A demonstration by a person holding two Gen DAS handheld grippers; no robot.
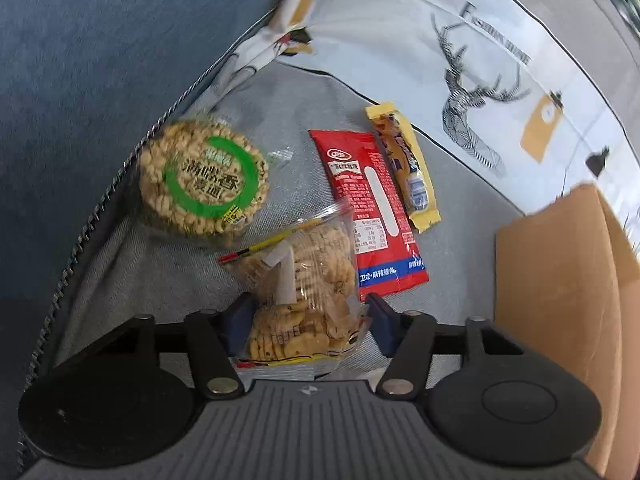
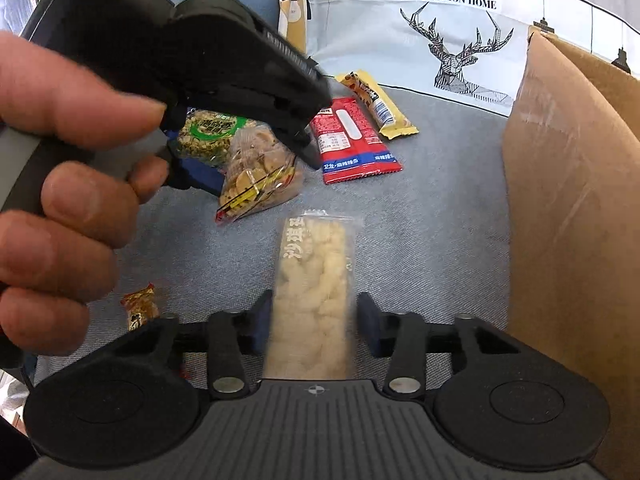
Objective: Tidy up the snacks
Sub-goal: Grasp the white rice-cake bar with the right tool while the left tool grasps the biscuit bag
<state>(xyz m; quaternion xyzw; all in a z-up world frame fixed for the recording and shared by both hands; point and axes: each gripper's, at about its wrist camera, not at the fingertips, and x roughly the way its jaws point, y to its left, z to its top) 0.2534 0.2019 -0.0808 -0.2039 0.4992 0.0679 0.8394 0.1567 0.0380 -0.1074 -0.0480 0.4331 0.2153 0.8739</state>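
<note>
My left gripper (image 1: 306, 322) stands open around a clear bag of small biscuits (image 1: 304, 280) lying on the grey cushion; its pads flank the bag without clearly squeezing it. The same bag shows in the right wrist view (image 2: 256, 168) under the left gripper body. My right gripper (image 2: 312, 326) is open around a long pale sachima bar (image 2: 314, 280), with gaps on both sides. A round peanut-cake pack with a green ring (image 1: 204, 180), a red spicy-strip packet (image 1: 368, 208) and a yellow wafer bar (image 1: 404, 164) lie nearby.
An open cardboard box (image 1: 560, 292) stands at the right, also in the right wrist view (image 2: 572, 184). A deer-print pillow (image 2: 452, 40) lies behind the snacks. A small orange candy wrapper (image 2: 140, 306) lies at the left. Blue sofa fabric (image 1: 100, 60) rises on the left.
</note>
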